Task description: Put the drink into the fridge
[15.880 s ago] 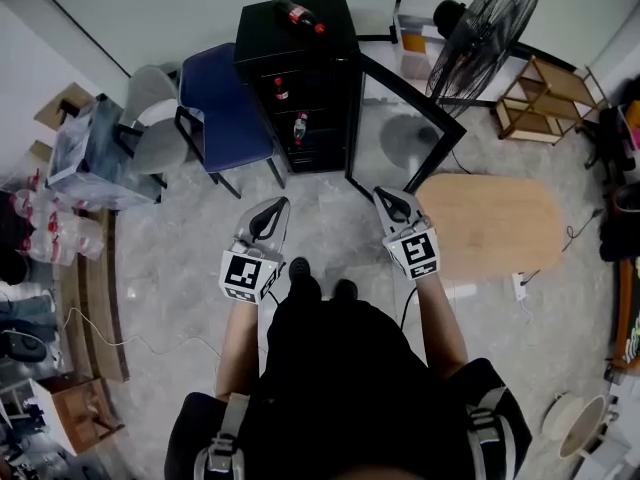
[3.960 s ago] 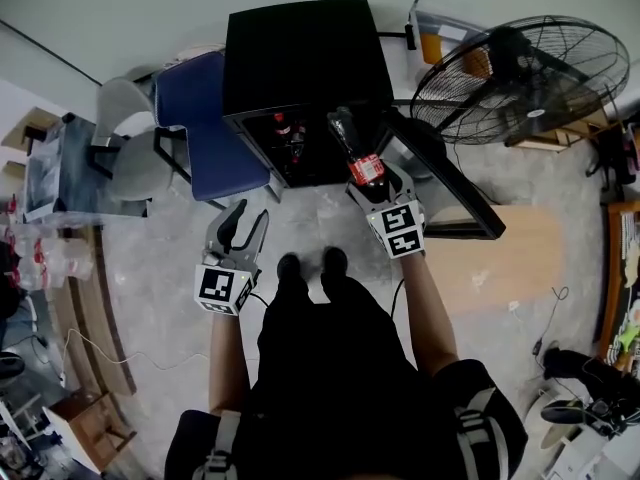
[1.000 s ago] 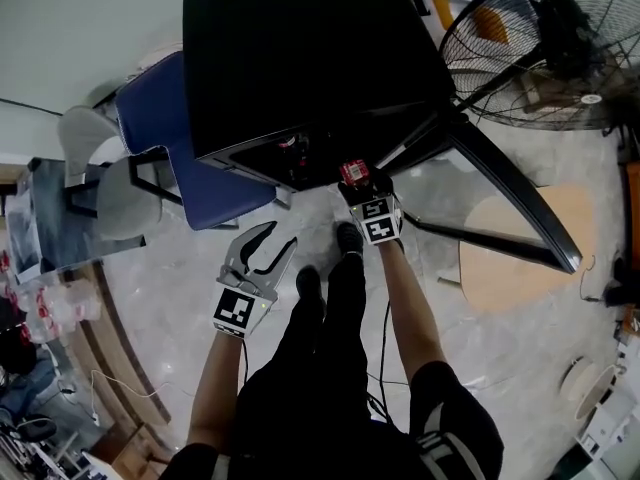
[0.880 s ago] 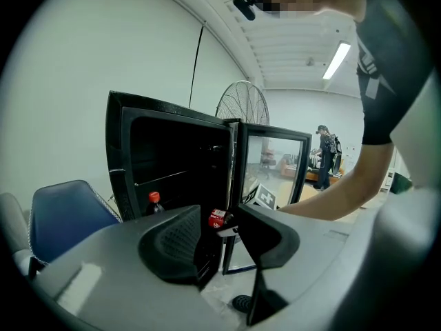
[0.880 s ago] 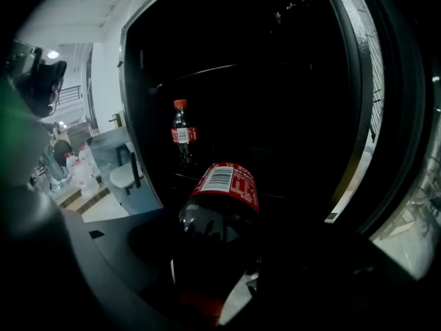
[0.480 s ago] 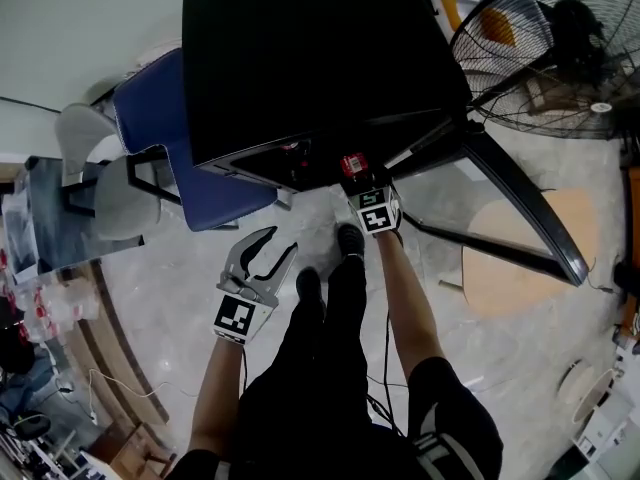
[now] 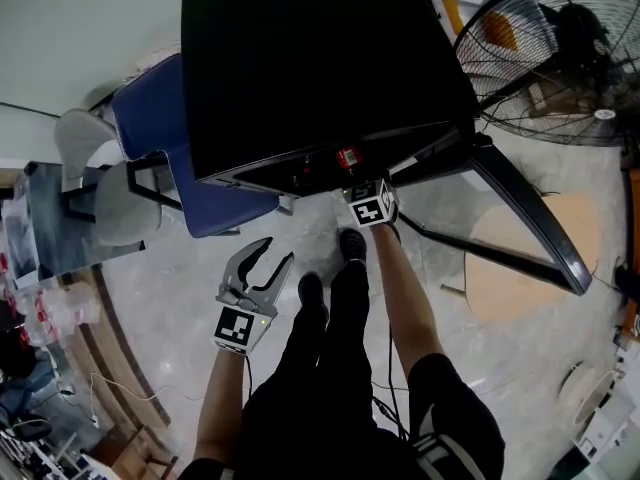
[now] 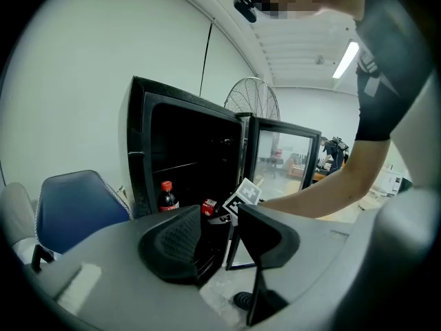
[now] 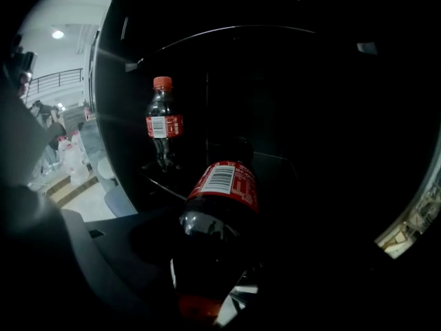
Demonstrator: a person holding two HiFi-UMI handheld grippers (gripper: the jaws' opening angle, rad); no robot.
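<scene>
The black fridge (image 7: 310,58) stands open in front of me. My right gripper (image 7: 354,175) is shut on a cola bottle (image 7: 347,156) with a red label and reaches into the fridge's opening. In the right gripper view the held bottle (image 9: 220,205) points neck-first into the dark interior, where another cola bottle (image 9: 162,124) stands upright on a shelf to the left. My left gripper (image 7: 275,252) hangs open and empty at my left side, well short of the fridge. Its own view shows the standing bottle (image 8: 166,197) and the held bottle's label (image 8: 209,207).
The fridge's glass door (image 7: 520,218) swings out to the right. A large floor fan (image 7: 560,53) stands behind it, and a round wooden table (image 7: 520,268) lies beyond the door. A blue chair (image 7: 150,138) and a grey chair (image 7: 110,198) stand left of the fridge.
My right gripper has pushed the bottle farther in under the fridge's top edge. The left gripper has hardly moved.
</scene>
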